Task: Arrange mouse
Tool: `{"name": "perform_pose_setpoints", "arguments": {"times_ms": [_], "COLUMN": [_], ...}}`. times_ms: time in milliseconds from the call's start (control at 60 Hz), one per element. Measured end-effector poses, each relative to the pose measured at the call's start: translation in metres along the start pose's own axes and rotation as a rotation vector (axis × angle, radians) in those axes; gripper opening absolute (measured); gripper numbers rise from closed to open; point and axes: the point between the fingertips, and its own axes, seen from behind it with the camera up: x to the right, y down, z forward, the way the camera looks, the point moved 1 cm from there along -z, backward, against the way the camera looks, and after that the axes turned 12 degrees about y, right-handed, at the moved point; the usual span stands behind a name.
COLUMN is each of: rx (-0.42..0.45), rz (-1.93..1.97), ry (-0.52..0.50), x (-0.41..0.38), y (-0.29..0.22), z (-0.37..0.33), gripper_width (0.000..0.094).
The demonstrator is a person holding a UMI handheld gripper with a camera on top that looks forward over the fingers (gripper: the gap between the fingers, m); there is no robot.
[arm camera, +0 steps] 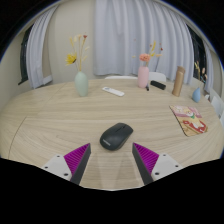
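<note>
Just ahead of wide-open tool (112, 160), holding nothing: black mouse (116, 135) on table (50, 125).

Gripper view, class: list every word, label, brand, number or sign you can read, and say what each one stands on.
No text can be read.
Book, right of the mouse: its cover shows print, too small and blurred to read.
Mouse, vases and bottle: no label visible.
The gripper is open, the mouse just ahead of its fingers.
</note>
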Motion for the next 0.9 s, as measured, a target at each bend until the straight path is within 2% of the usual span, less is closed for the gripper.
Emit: {"name": "perform_pose_setpoints", "arguments": {"times_ms": [250, 450, 567, 617, 650, 783, 900], "rx": [-0.020, -0.013, -0.002, 0.002, 0.003, -0.010, -0.062], "rz": [0.007, -0.023, -0.065, -0.072, -0.075, -0.102, -0.050], "ry": [-0.012, -0.065, -0.068, -0.066, -0.071, -0.073, -0.096], "x": [-0.017, -0.038, -0.043, -0.044, -0.044, -0.046, -0.042], "y": [-0.014, -0.032, -0.037, -0.039, -0.039, -0.039, -0.043], "z": [0.053, 0.075, 0.083, 0.085, 0.085, 0.085, 0.070], "gripper_width": [0.0854, 0.0831, 0.0685, 0.0595, 0.0491, 0.0417, 0.0378]}}
